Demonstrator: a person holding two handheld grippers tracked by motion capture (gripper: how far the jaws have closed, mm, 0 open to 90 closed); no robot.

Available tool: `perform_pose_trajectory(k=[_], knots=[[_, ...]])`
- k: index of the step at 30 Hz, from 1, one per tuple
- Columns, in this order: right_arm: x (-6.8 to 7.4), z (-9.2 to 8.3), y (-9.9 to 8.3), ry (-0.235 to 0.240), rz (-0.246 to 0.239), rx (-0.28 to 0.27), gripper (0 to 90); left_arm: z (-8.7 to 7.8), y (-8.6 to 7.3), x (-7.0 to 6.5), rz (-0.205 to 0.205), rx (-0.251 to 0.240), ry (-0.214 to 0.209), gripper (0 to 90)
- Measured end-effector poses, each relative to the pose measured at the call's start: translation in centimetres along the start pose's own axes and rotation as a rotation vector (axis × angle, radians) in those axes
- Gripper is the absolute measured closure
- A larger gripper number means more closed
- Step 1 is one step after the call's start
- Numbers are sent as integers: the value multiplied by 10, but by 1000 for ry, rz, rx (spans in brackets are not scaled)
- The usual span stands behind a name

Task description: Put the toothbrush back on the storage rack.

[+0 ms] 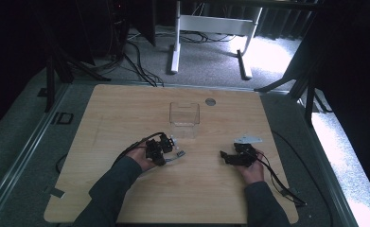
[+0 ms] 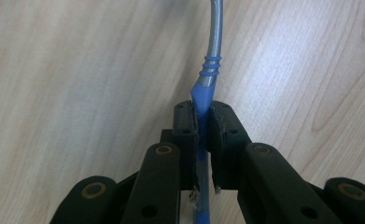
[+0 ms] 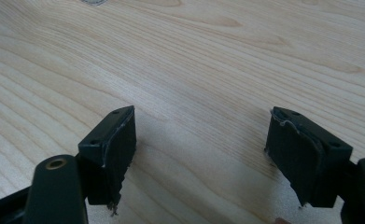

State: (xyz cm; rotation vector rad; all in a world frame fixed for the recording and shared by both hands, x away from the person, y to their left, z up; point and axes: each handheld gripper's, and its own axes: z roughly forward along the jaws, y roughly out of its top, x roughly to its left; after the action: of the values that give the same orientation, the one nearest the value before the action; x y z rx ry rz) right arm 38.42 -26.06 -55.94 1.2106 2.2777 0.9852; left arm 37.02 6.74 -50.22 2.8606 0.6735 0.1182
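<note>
My left gripper [image 2: 202, 112] is shut on a thin tool with a blue grip and a curved silver shaft [image 2: 214, 42] that sticks out past the jaws over the wood. In the high view this gripper [image 1: 168, 152] rests left of the table's centre, with the tool's grey end [image 1: 178, 154] pointing right. My right gripper [image 3: 201, 140] hovers low over bare wood, jaws wide apart and holding nothing. From above, the right gripper [image 1: 226, 156] lies right of centre and points left toward the other hand.
A clear plastic box [image 1: 184, 116] stands upright behind the two grippers, near the middle of the wooden table [image 1: 126, 109]. A small round grey disc [image 1: 210, 101] is set in the tabletop at the back. Cables trail off the right edge.
</note>
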Motion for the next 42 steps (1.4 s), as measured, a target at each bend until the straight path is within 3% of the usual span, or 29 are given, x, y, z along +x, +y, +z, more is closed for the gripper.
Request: perform_pose_trajectory(k=[29, 42], knots=[[0, 0, 0, 0, 0, 0, 238, -27, 0, 5, -40, -112, 55, 818], [0, 0, 0, 0, 2, -1, 239, -36, -3, 9, -83, -184, 75, 818]])
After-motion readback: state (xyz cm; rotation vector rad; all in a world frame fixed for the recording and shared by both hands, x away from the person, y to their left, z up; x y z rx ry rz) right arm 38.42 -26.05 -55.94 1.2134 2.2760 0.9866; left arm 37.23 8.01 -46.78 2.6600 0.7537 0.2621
